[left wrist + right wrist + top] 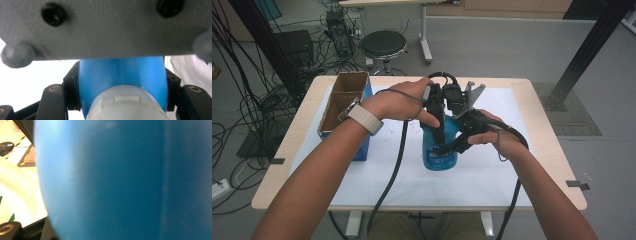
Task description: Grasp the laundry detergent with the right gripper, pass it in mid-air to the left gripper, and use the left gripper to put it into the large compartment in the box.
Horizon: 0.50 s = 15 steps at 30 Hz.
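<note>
Now, from left to right:
Cardboard box (343, 102): stands open-topped at the desk's left, against something blue, well apart from the bottle.
Left tongs (438, 131): reach down from above; the left gripper view shows both black jaws pressed on the upper blue body of the bottle (122, 80), just beyond its pale cap (127, 105). Clamped on it.
Blue bottle (440, 150): upright near the middle of the desk (287, 175), on the white sheet (492, 175).
Right tongs (452, 146): come in from the right, low on the bottle's side; closed tight against it. The right gripper view shows blurred blue wall close up.
Grey plate (472, 95): rises above the grippers.
Stool (383, 45): on the floor beyond the desk.
</note>
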Available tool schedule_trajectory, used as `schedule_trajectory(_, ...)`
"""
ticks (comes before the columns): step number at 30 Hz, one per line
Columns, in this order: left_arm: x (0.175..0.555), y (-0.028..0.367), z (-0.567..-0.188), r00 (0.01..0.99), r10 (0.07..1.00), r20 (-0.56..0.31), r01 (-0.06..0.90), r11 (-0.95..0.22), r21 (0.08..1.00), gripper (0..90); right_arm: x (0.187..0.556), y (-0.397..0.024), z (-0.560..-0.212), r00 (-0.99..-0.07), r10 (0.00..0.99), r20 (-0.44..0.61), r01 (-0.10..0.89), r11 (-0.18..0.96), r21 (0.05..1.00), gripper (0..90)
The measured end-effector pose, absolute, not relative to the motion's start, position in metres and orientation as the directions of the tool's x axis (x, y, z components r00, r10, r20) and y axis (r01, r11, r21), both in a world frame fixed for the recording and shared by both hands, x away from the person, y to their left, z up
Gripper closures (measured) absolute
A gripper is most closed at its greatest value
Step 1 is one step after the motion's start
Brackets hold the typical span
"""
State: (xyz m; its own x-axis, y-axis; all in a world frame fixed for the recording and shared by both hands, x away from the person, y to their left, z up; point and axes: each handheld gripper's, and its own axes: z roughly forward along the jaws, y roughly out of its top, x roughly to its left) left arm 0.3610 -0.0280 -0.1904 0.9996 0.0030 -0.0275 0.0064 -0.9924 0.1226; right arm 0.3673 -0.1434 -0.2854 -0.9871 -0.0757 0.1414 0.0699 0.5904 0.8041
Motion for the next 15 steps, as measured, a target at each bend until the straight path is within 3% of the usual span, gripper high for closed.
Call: schedule_trajectory(15,0.36,-0.0282,-0.1938,0.999,-0.005,-0.033,-0.001,-0.992,0.126,37.4,0.3661,-0.144,-0.2884,-0.989,-0.072,0.133,0.064,0.596,0.8,42.9)
